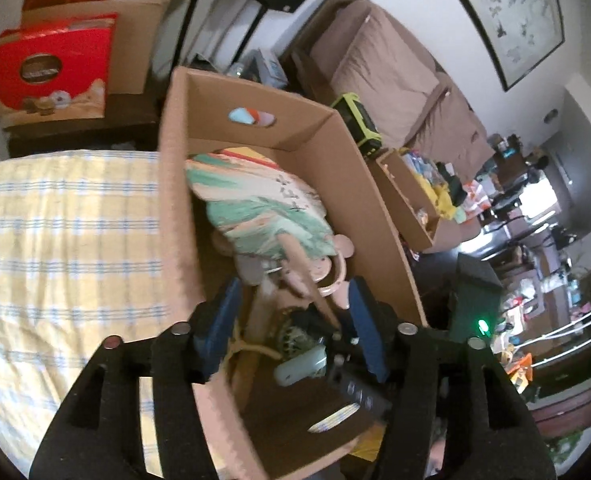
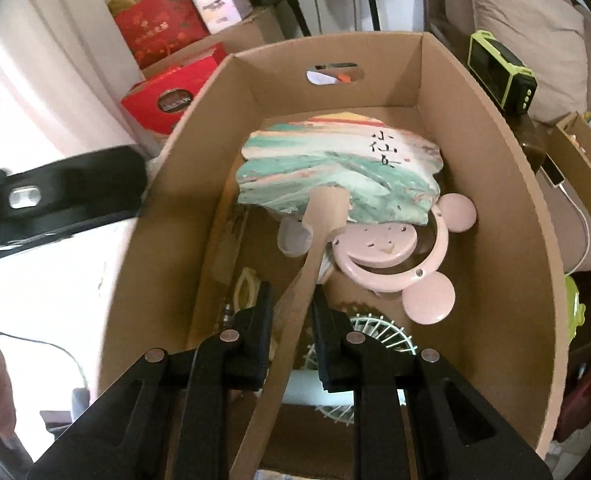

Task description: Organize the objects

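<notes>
A painted hand fan (image 2: 335,176) with a wooden handle (image 2: 295,312) lies inside a large cardboard box (image 2: 507,168), over a pink mouse-eared lid (image 2: 391,248). My right gripper (image 2: 291,316) is shut on the fan's handle, with the fan head low in the box. My left gripper (image 1: 291,312) is open and empty, over the near end of the same box (image 1: 175,200). The fan (image 1: 255,204) shows ahead of it. A white fan grille (image 2: 375,340) and a mint device (image 1: 299,368) lie at the box's near end.
A yellow checked cloth (image 1: 63,240) lies left of the box. Red gift boxes (image 1: 47,68) stand behind. A green-edged device (image 2: 499,72), a sofa (image 1: 395,80) and a second cardboard tray (image 1: 407,200) are to the right.
</notes>
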### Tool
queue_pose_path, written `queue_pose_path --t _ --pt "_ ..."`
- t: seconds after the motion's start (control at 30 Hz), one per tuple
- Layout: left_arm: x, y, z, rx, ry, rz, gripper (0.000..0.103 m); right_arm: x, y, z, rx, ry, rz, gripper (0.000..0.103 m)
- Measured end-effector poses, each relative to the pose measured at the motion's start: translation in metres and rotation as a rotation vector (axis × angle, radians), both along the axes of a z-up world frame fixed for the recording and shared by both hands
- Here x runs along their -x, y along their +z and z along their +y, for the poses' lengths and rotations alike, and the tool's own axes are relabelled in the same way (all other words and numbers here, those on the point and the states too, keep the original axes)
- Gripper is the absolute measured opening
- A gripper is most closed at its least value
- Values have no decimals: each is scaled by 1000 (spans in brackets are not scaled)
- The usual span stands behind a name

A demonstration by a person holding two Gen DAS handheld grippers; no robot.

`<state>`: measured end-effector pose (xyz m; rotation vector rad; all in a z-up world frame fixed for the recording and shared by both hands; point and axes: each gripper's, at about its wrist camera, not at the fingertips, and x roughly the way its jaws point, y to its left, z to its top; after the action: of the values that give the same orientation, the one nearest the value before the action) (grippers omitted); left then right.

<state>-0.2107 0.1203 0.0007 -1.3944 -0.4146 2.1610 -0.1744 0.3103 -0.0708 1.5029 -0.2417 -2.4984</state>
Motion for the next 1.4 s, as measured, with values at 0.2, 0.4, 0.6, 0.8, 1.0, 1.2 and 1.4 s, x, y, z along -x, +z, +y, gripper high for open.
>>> queue_pose_path --t 0.2,0.4,0.6,0.8,1.0,1.2,1.4 --pt "-20 3 -12 62 16 34 62 10 -4 -3 -84 -32 -24 19" --pt "-44 3 -19 195 28 97 77 -2 11 -5 -98 -41 8 42" --pt "-61 4 -36 227 61 114 82 -23 34 -7 -100 -51 84 57" --pt "-80 8 -55 277 113 152 93 -47 53 -12 -77 -57 155 71" --pt "-99 5 -71 348 163 165 103 -82 66 -29 -84 -52 235 79" --pt "-126 3 -82 409 218 236 103 -113 69 -47 -113 -49 283 82" --pt "-147 2 -94 437 258 256 103 -136 70 -57 -148 -62 313 83"
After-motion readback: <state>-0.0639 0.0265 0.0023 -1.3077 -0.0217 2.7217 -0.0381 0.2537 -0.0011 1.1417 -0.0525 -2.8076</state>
